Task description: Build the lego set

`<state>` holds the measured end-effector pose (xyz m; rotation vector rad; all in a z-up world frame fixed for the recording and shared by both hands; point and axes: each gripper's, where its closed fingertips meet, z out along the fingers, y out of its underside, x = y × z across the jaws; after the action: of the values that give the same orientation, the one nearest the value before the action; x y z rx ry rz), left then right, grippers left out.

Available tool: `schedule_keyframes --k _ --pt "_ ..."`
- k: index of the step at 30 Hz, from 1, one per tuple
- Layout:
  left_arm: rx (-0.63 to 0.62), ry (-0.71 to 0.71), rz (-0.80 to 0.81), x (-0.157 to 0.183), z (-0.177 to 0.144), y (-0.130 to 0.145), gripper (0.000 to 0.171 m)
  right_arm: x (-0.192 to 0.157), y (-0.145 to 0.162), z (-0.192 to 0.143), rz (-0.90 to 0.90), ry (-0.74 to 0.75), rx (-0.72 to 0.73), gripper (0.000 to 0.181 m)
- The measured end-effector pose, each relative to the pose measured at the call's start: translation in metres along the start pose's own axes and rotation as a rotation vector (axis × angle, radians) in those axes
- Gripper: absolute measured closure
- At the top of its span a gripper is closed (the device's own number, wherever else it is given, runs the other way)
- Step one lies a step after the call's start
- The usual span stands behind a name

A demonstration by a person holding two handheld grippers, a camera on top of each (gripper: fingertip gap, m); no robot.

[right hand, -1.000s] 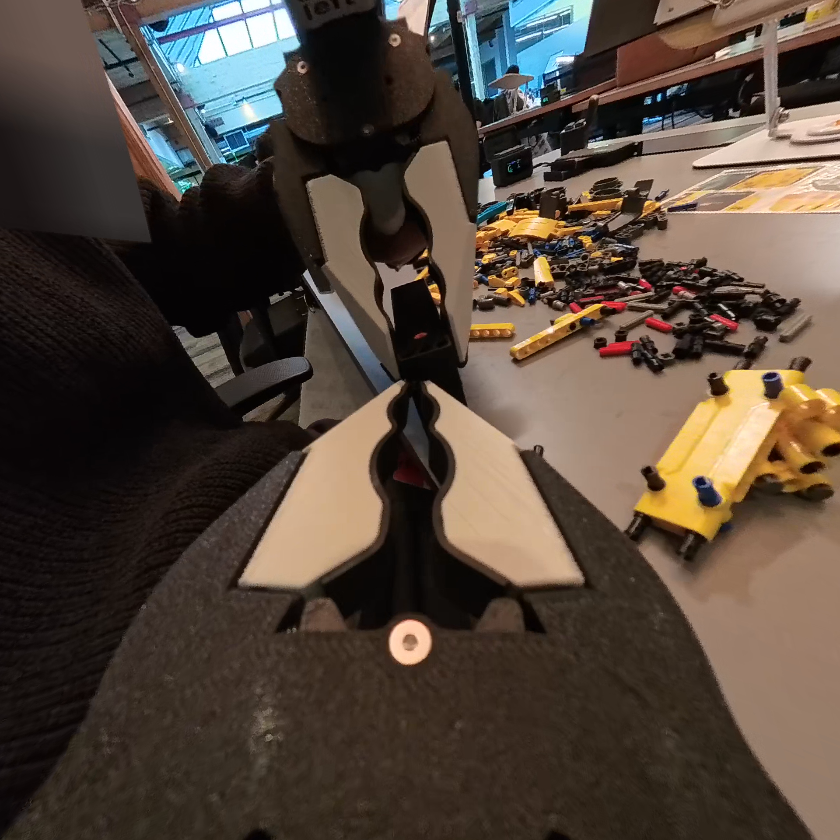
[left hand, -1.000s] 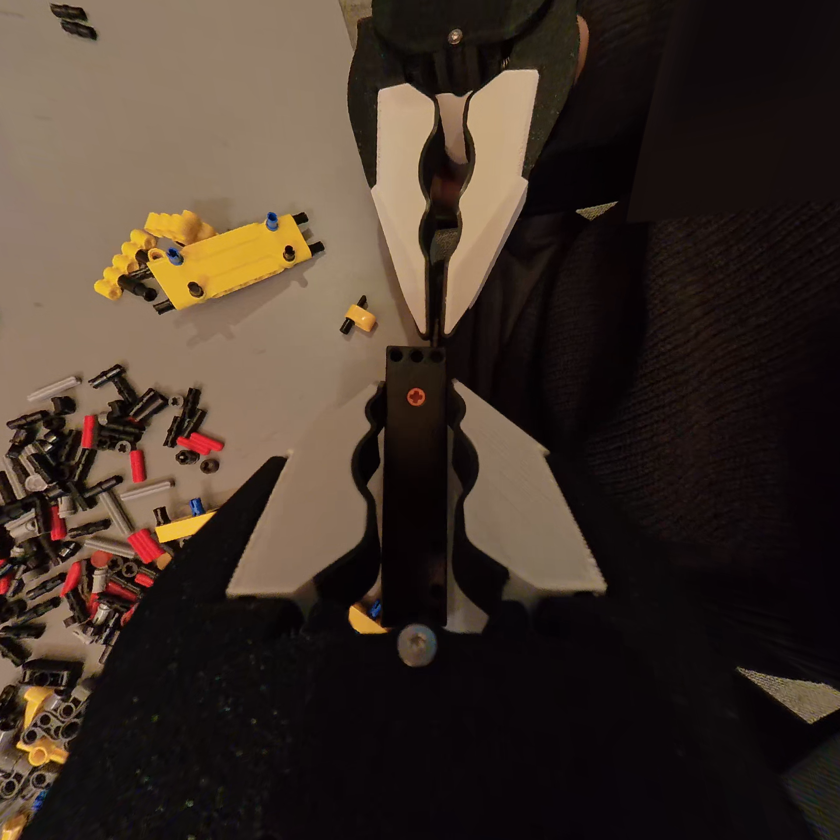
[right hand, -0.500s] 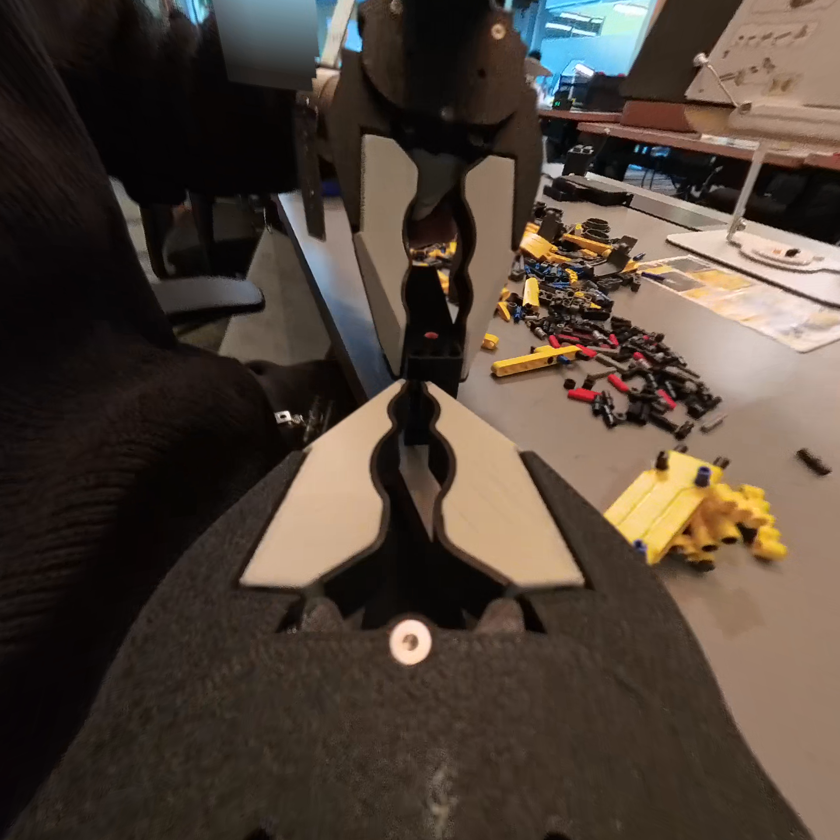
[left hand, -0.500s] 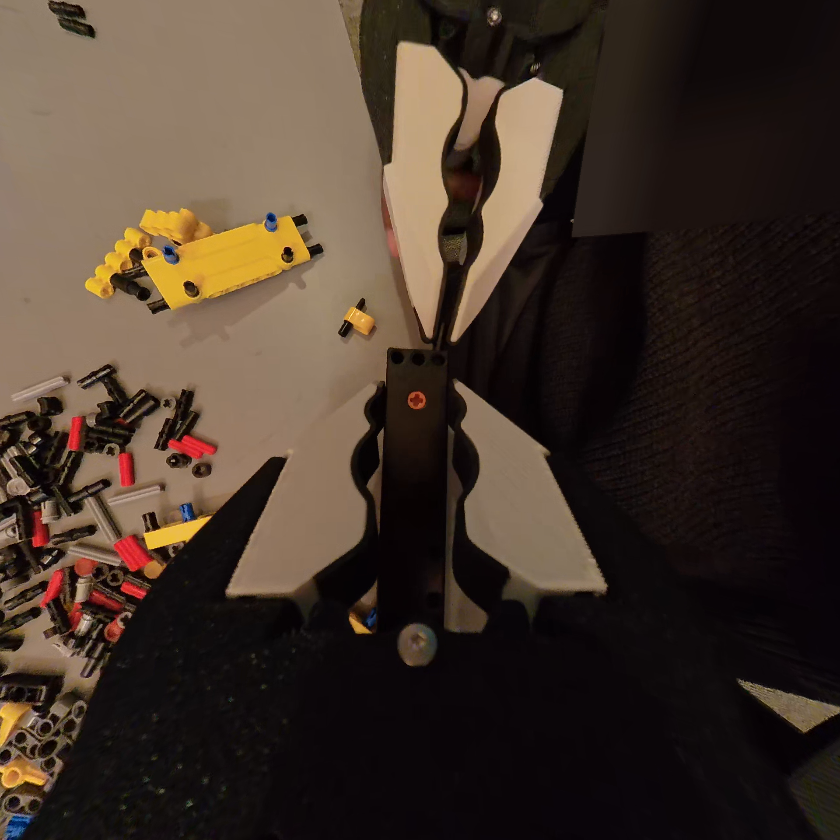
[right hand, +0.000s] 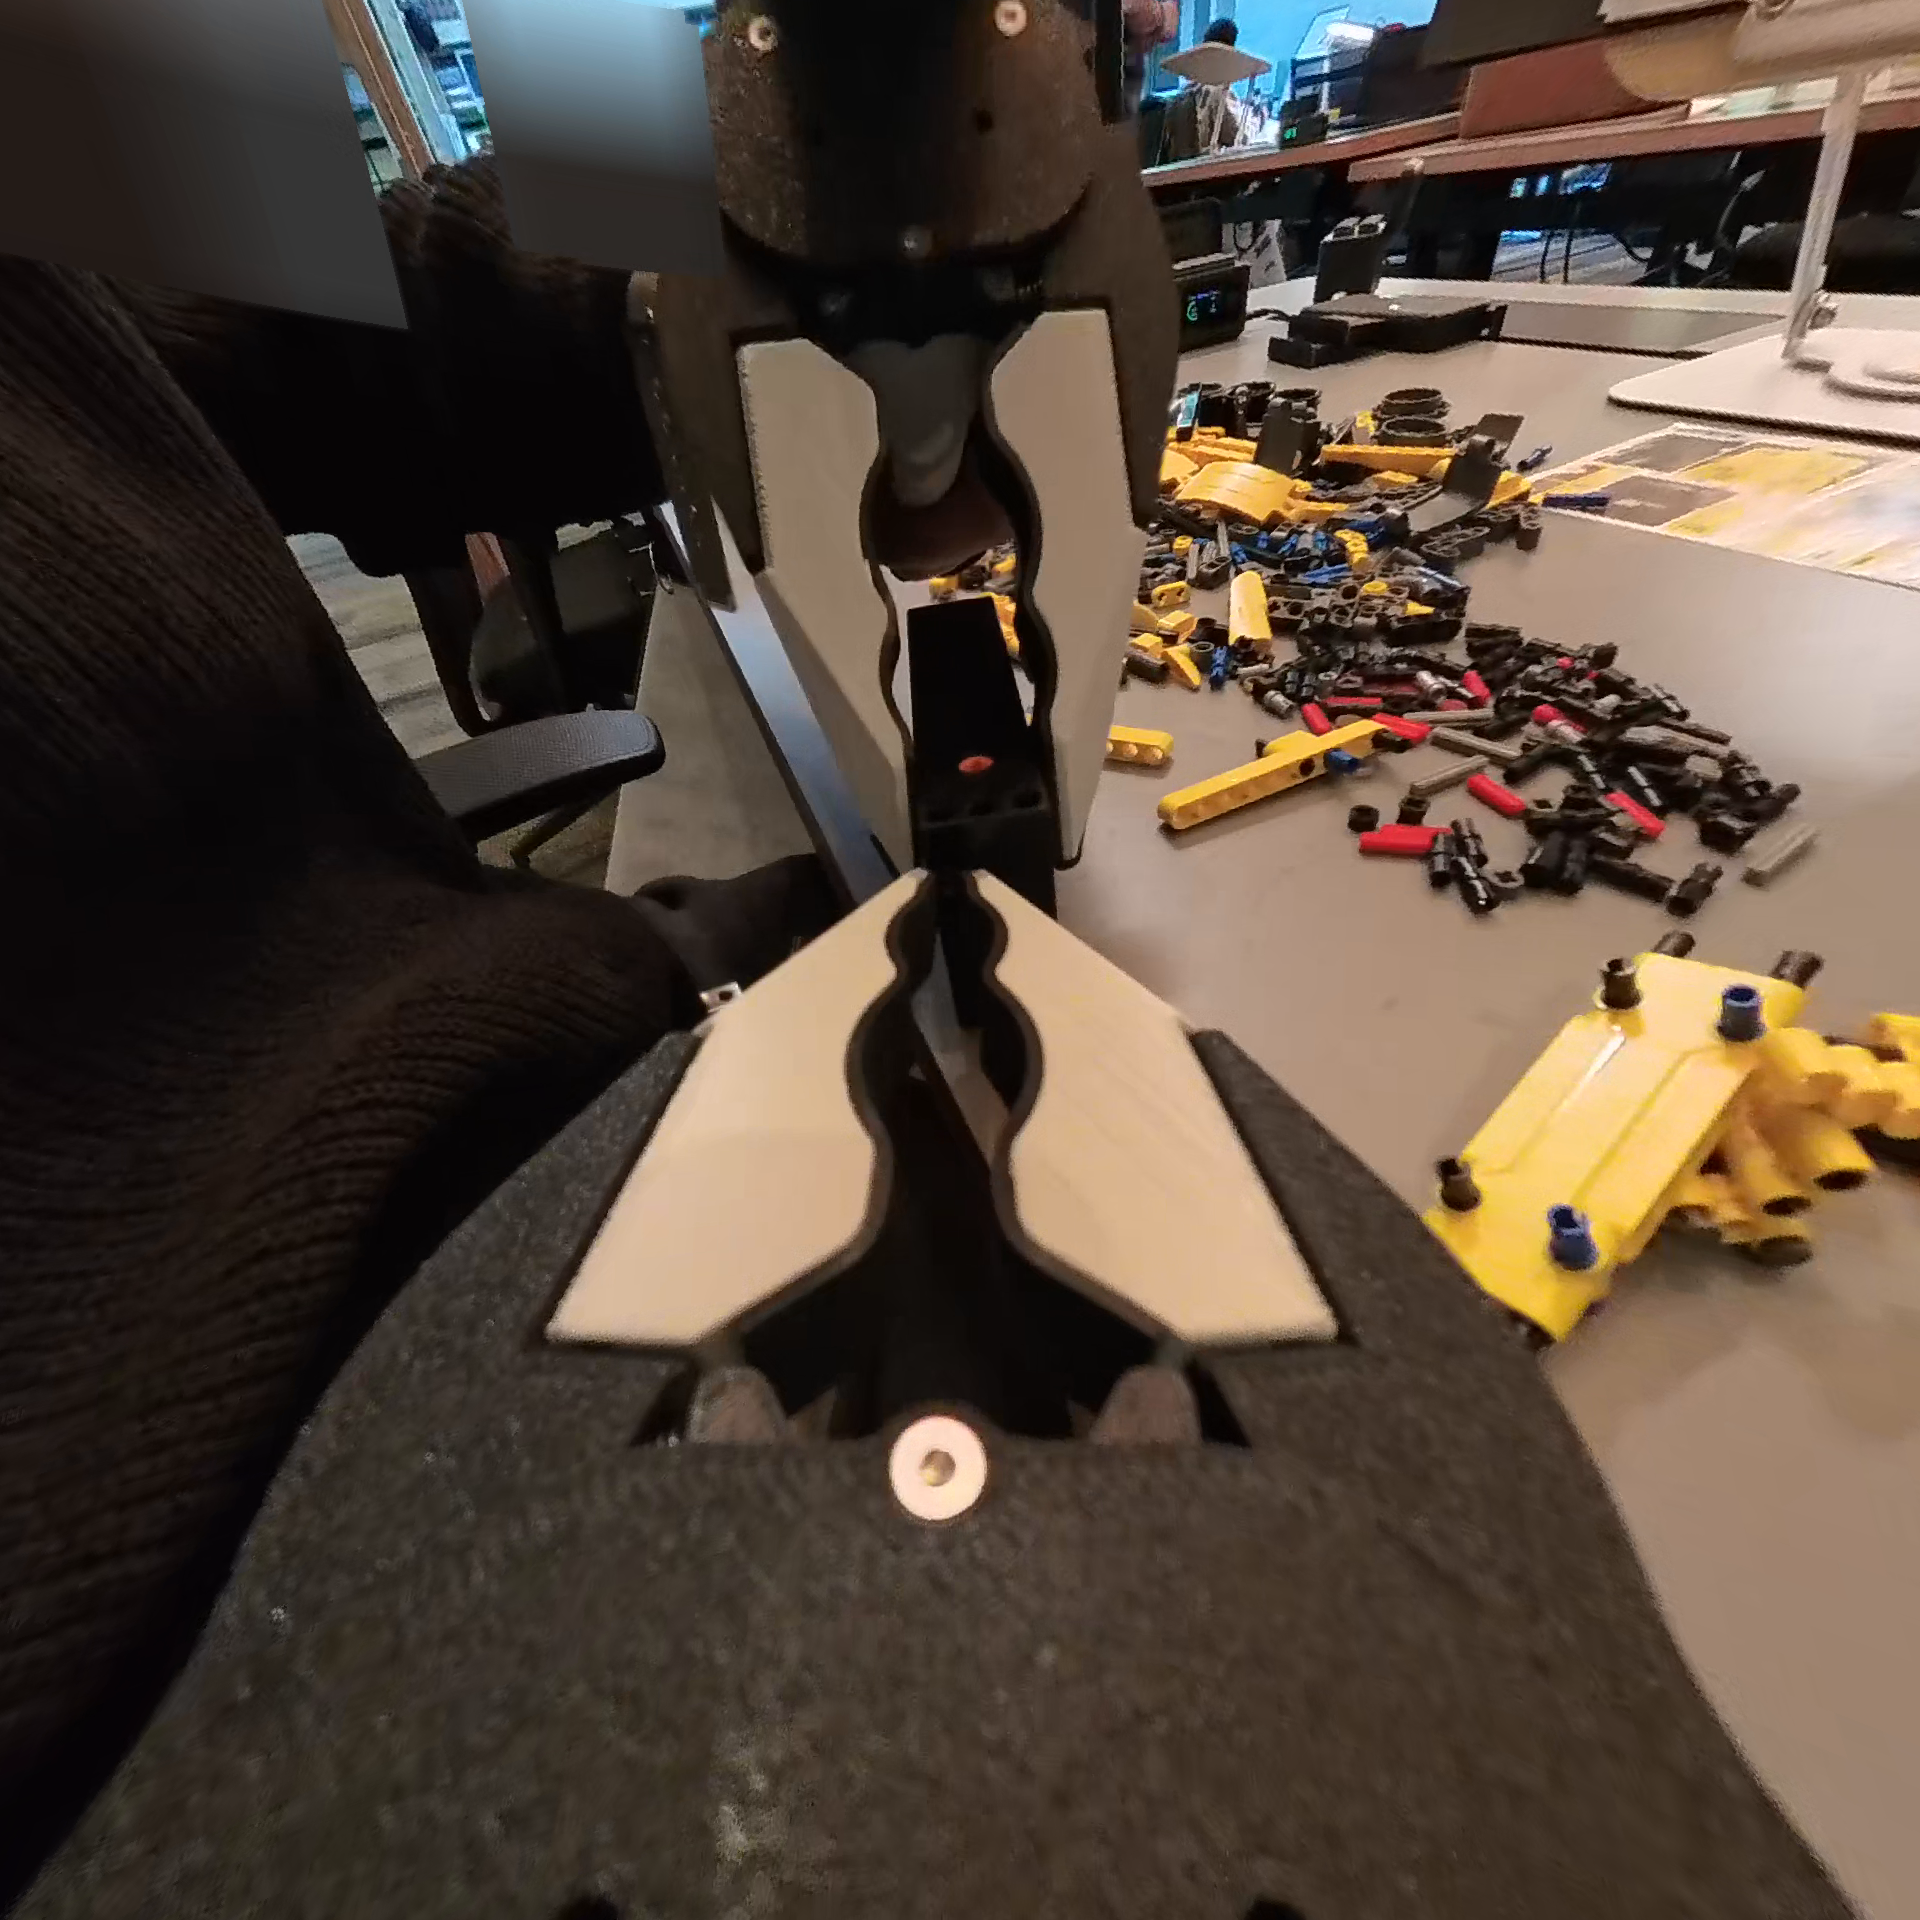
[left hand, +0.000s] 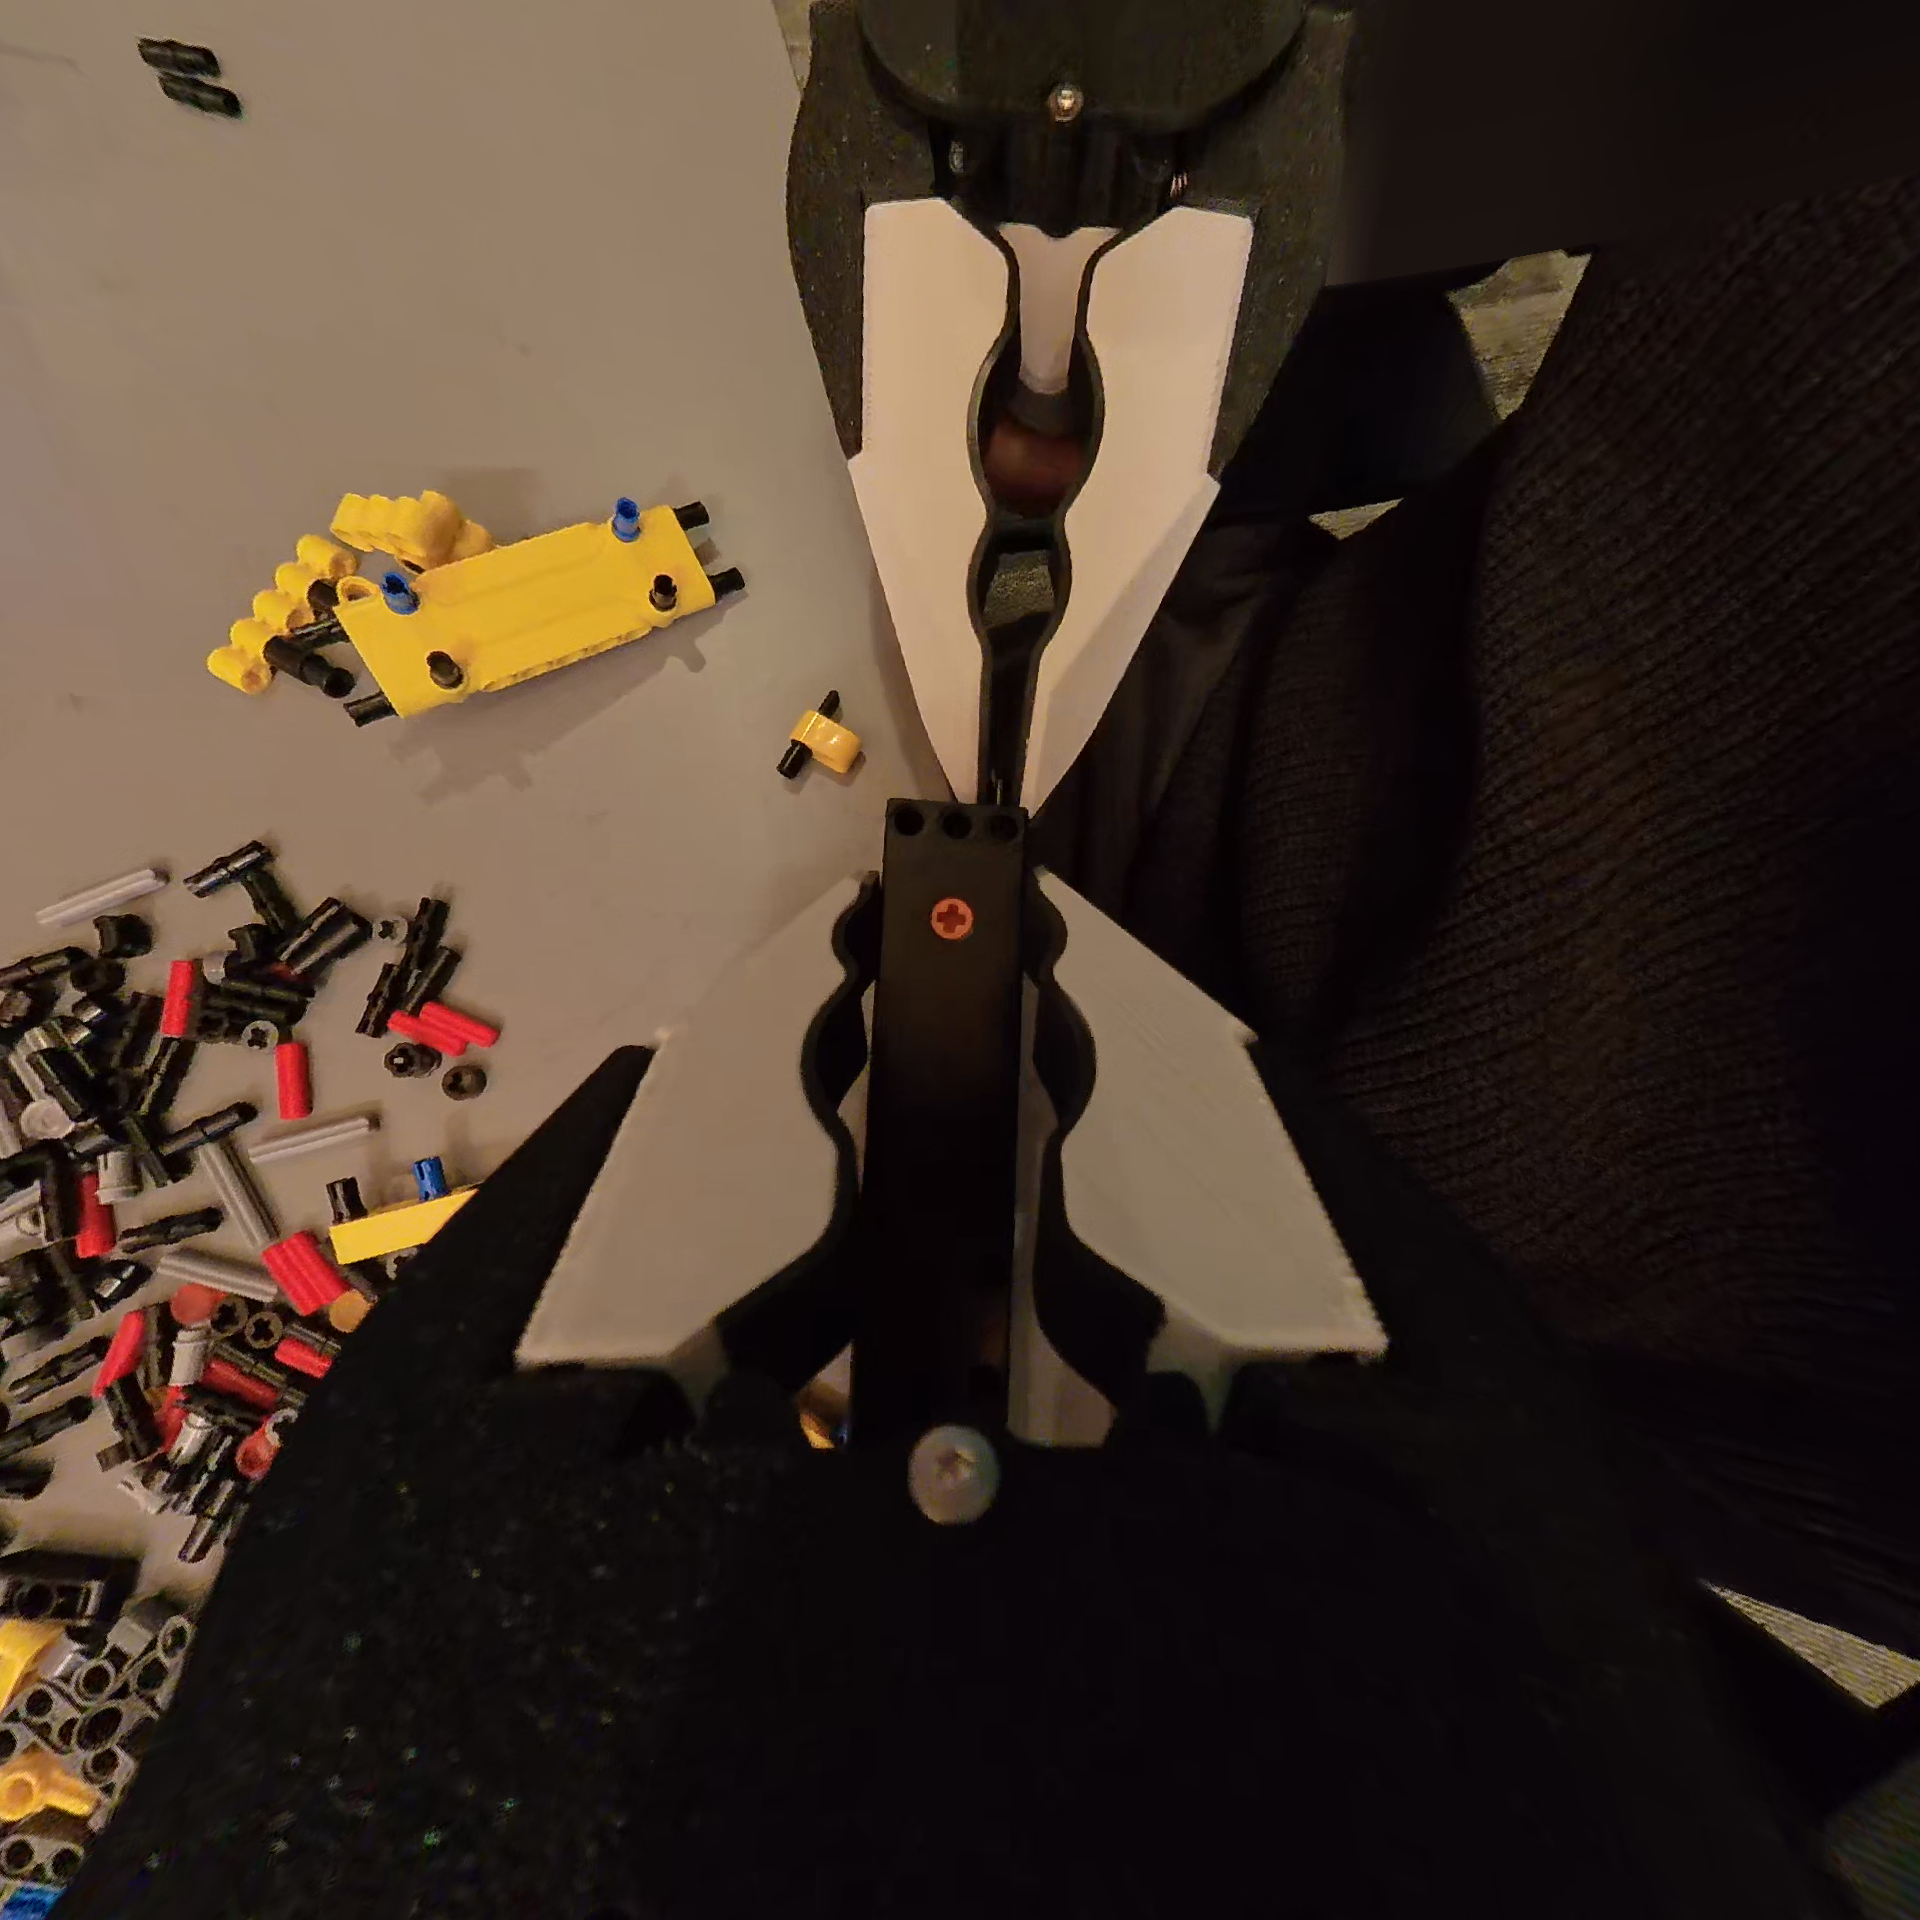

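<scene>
My left gripper (left hand: 954,883) is shut on a long black block (left hand: 945,1091) with three holes in its end and a red cross-shaped axle end in its side. My right gripper (left hand: 1003,784) faces it tip to tip, its jaws nearly closed on a thin black piece that touches the block's end. In the right wrist view, the right gripper (right hand: 948,883) holds that thin piece against the block (right hand: 961,707), which sits in the left gripper (right hand: 987,847) above it. Both grippers hover at the table's near edge.
A yellow assembly (left hand: 499,613) with black and blue pins lies on the grey table (left hand: 468,260); it also shows in the right wrist view (right hand: 1621,1132). A small yellow piece (left hand: 821,743) lies beside the grippers. Loose parts are piled (left hand: 156,1143) (right hand: 1507,727). A person's dark sleeve (right hand: 208,935) is close by. Both grippers' tips are close together, under 4 cm apart.
The right gripper has tilted and come closer to the left one, its tip staying at the block's end. The left gripper still holds the block the same way.
</scene>
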<state>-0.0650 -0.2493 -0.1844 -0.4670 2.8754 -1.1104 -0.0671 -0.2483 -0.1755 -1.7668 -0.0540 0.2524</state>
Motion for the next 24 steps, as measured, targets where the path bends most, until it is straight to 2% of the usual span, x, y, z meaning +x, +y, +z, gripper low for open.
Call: schedule_keyframes --k 6,9,11,20,22,24 --pt "0.003 -0.031 0.000 -0.002 0.000 0.000 0.145 0.004 0.000 -0.003 -0.038 0.082 -0.014 0.175" --pt "0.005 -0.052 0.000 -0.002 0.000 0.000 0.145 0.014 -0.001 -0.018 -0.107 0.202 -0.016 0.160" --pt "0.013 -0.055 -0.005 -0.002 0.000 0.000 0.145 0.023 -0.001 -0.033 -0.118 0.277 -0.023 0.160" --pt "-0.038 -0.169 -0.056 -0.020 -0.006 0.010 0.145 0.046 0.017 -0.077 0.027 0.433 -0.078 0.158" --pt "-0.108 -0.172 -0.087 -0.021 -0.003 0.023 0.144 0.052 0.016 -0.084 0.051 0.462 -0.066 0.158" --pt "-0.175 -0.175 -0.117 -0.021 0.003 0.037 0.134 0.056 0.012 -0.089 0.065 0.481 -0.038 0.158"
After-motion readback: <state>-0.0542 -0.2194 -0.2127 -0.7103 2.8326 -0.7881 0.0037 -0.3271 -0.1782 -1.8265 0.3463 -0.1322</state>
